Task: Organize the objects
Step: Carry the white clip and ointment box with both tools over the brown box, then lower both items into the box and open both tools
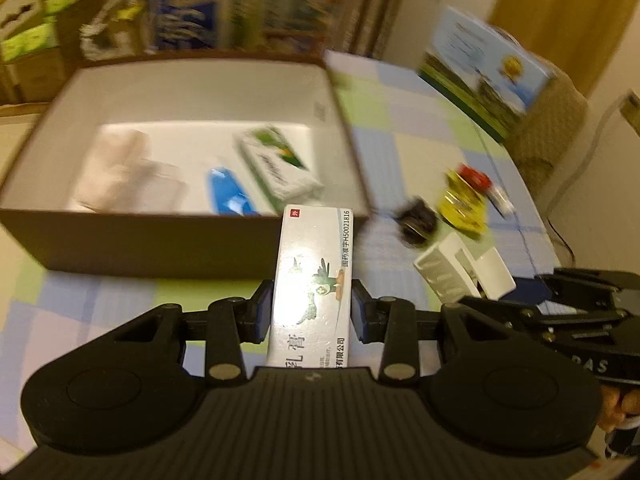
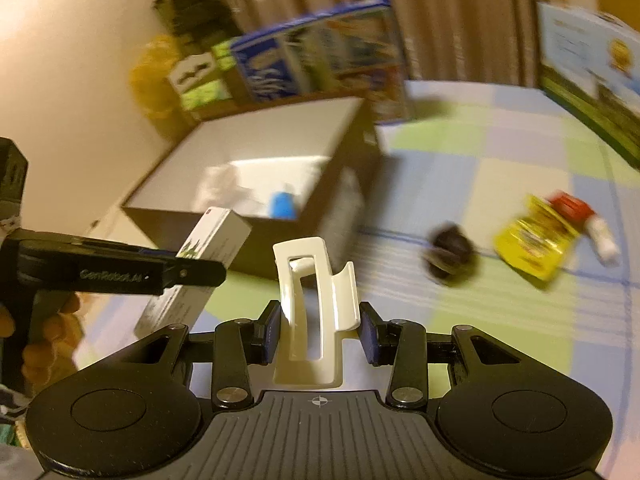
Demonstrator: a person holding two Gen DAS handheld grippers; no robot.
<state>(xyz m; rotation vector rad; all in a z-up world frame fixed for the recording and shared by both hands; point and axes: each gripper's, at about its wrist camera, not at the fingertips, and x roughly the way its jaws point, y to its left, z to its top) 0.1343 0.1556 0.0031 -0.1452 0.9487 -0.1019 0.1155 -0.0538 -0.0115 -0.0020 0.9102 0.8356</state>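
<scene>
Jaws clamp an ointment carton (image 1: 310,284) left, a white hair claw (image 2: 316,320) right; blurred, either could clip the open box's (image 1: 160,236) front wall at centre frame.

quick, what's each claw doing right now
Left claw: shut on the ointment box.
Right claw: shut on the white hair clip.
</scene>
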